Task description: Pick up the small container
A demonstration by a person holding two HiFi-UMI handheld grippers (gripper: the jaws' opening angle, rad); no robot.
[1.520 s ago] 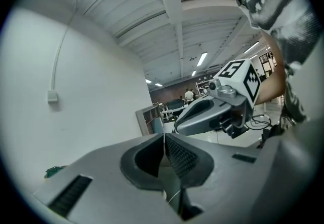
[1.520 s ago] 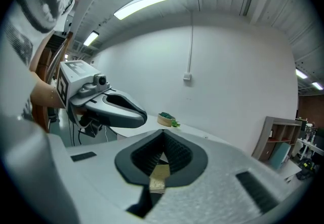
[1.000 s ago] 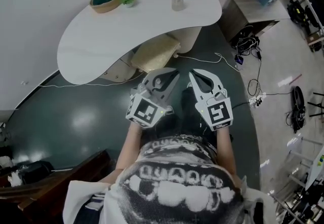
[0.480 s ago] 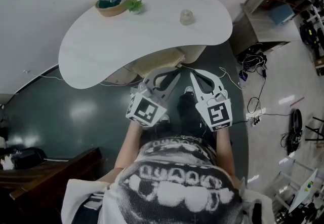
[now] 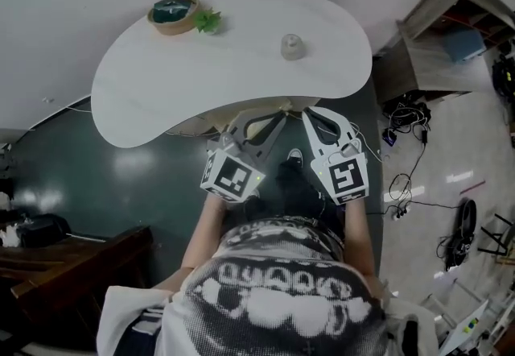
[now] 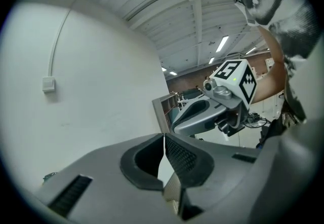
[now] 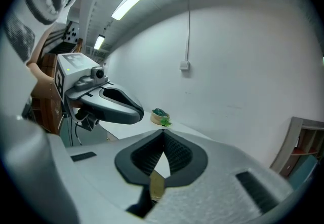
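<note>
Just near of the surface (image 5: 161, 80), left gripper (image 6: 164, 139) and right gripper (image 7: 163, 134) show fingers pressed together, empty; small container (image 5: 291, 46) stands farther back.

The left forearm (image 5: 206, 227) and right forearm (image 5: 357, 235) reach forward side by side. The left gripper (image 5: 276, 116) and right gripper (image 5: 311, 113) point nearly level toward the near edge of the counter (image 5: 201, 64). The fingers of each are pressed together, with nothing between them.
</note>
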